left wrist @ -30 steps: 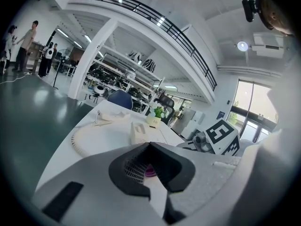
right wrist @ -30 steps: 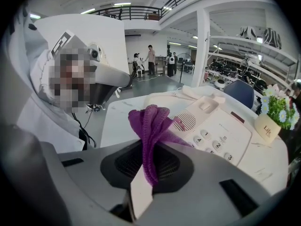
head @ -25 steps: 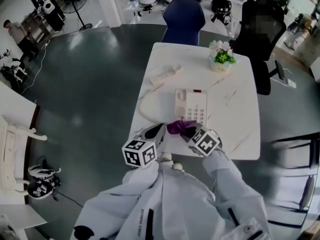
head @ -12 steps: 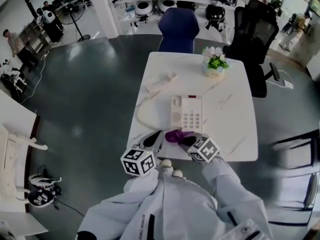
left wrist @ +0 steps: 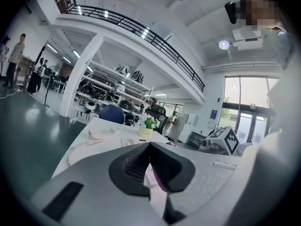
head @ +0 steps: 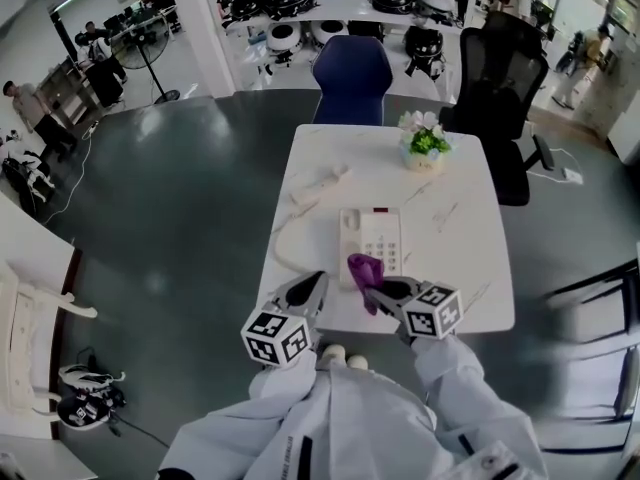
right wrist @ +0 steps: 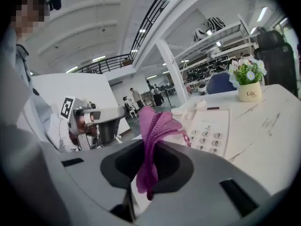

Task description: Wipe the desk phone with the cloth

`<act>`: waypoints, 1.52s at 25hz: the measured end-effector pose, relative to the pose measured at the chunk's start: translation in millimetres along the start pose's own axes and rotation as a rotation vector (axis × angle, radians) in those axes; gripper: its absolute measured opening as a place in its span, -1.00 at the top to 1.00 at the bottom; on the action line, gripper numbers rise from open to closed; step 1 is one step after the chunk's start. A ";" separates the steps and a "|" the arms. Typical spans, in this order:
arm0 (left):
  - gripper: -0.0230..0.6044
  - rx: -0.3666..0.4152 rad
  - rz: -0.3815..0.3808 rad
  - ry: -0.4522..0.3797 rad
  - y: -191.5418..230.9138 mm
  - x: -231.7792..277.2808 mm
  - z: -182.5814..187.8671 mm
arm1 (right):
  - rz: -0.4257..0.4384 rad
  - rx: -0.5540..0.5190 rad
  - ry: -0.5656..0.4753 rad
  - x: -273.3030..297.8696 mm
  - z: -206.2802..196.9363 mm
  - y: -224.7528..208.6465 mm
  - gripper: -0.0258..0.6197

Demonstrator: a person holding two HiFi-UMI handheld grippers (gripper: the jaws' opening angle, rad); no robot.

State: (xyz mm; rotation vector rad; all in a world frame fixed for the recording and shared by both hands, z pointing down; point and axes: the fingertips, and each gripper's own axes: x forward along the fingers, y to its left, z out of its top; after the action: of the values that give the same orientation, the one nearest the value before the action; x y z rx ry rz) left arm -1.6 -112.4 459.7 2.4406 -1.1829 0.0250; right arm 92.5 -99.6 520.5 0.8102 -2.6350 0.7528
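The white desk phone (head: 371, 242) lies flat on the white table (head: 470, 268), its keypad (right wrist: 207, 134) facing up. Its handset (head: 320, 181) is off the base and rests to the far left on a looped cord. A purple cloth (head: 364, 268) stands bunched up at the phone's near edge. My right gripper (head: 385, 290) is shut on the cloth (right wrist: 155, 131), which hangs through its jaws. My left gripper (head: 303, 293) hovers by the table's near left edge, beside the phone. Its jaws (left wrist: 149, 147) meet at the tips, and only a purple sliver shows in the gap behind them.
A small flower pot (head: 424, 144) stands at the table's far side. A blue chair (head: 351, 78) and a black office chair (head: 497, 78) stand behind the table. Dark floor surrounds it, and a white bench (head: 25, 298) is at the left.
The cloth lay low between both grippers at the table's near edge. Now my right gripper has lifted it and holds it bunched upright by the phone, while the left gripper has drawn slightly away.
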 end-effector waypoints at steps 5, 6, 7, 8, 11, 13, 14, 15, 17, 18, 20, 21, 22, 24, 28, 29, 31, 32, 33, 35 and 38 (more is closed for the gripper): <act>0.93 0.040 -0.016 -0.021 2.5 -2.0 19.1 | -0.030 0.011 -0.157 -16.9 33.2 -0.2 0.80; 0.93 0.047 -0.018 -0.024 3.7 -2.1 22.6 | -0.040 0.009 -0.183 -19.6 39.0 -1.1 0.80; 0.94 0.056 -0.022 -0.028 4.7 -2.2 26.2 | -0.048 0.006 -0.209 -22.3 44.5 -2.0 0.80; 0.93 0.066 -0.028 -0.031 5.4 -2.1 29.8 | -0.055 0.003 -0.235 -25.1 50.3 -2.8 0.80; 0.93 0.111 -0.055 -0.032 4.2 -2.9 40.3 | -0.092 -0.002 -0.299 -34.7 67.5 -5.7 0.80; 0.93 0.131 -0.063 -0.040 4.4 -4.6 47.5 | -0.114 -0.004 -0.337 -42.0 77.2 -7.0 0.80; 0.93 0.135 -0.063 -0.049 5.6 -5.0 51.9 | -0.121 -0.005 -0.359 -45.7 82.1 -7.7 0.80; 0.93 0.136 -0.061 -0.059 7.3 -5.3 56.7 | -0.127 -0.005 -0.378 -49.4 86.8 -8.6 0.80; 0.93 0.131 -0.052 -0.080 12.0 -6.8 66.8 | -0.138 0.000 -0.405 -56.6 95.9 -9.2 0.80; 0.94 0.128 -0.046 -0.091 14.6 -8.5 71.5 | -0.146 0.000 -0.415 -60.1 100.0 -9.1 0.80; 0.93 0.131 -0.035 -0.108 19.6 -12.0 79.2 | -0.167 -0.002 -0.439 -67.3 107.0 -9.1 0.80; 0.93 0.135 -0.030 -0.116 22.1 -13.3 82.4 | -0.177 -0.001 -0.453 -70.6 110.2 -9.6 0.80; 0.94 0.139 -0.024 -0.122 24.6 -14.1 85.3 | -0.185 -0.001 -0.466 -73.4 113.2 -10.4 0.80; 0.93 0.152 -0.011 -0.131 29.8 -15.0 90.8 | -0.199 -0.007 -0.482 -77.5 118.2 -12.4 0.80; 0.93 0.172 0.006 -0.150 38.3 -17.2 103.0 | -0.224 -0.014 -0.512 -86.5 126.1 -14.7 0.80; 0.93 0.176 0.010 -0.157 39.5 -18.4 106.6 | -0.229 -0.013 -0.522 -89.5 128.0 -14.8 0.80; 0.94 0.182 0.018 -0.173 41.3 -20.5 114.0 | -0.234 -0.016 -0.535 -94.6 132.4 -15.1 0.80; 0.94 0.186 0.022 -0.180 42.1 -21.2 117.2 | -0.236 -0.019 -0.539 -96.3 134.6 -15.4 0.80; 0.94 0.189 0.025 -0.186 42.9 -21.6 119.7 | -0.238 -0.021 -0.543 -97.7 136.4 -15.6 0.80; 0.93 0.191 0.031 -0.190 44.3 -21.5 122.1 | -0.244 -0.028 -0.545 -99.2 138.4 -16.4 0.81; 0.94 0.186 0.037 -0.188 45.9 -19.0 120.4 | -0.253 -0.037 -0.543 -99.3 138.7 -18.8 0.81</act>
State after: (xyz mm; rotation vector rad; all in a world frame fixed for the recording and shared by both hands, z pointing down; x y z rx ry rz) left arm -68.2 -169.3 363.3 2.6296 -1.3612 -0.0890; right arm 167.7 -146.4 373.5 1.4779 -2.8965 0.4602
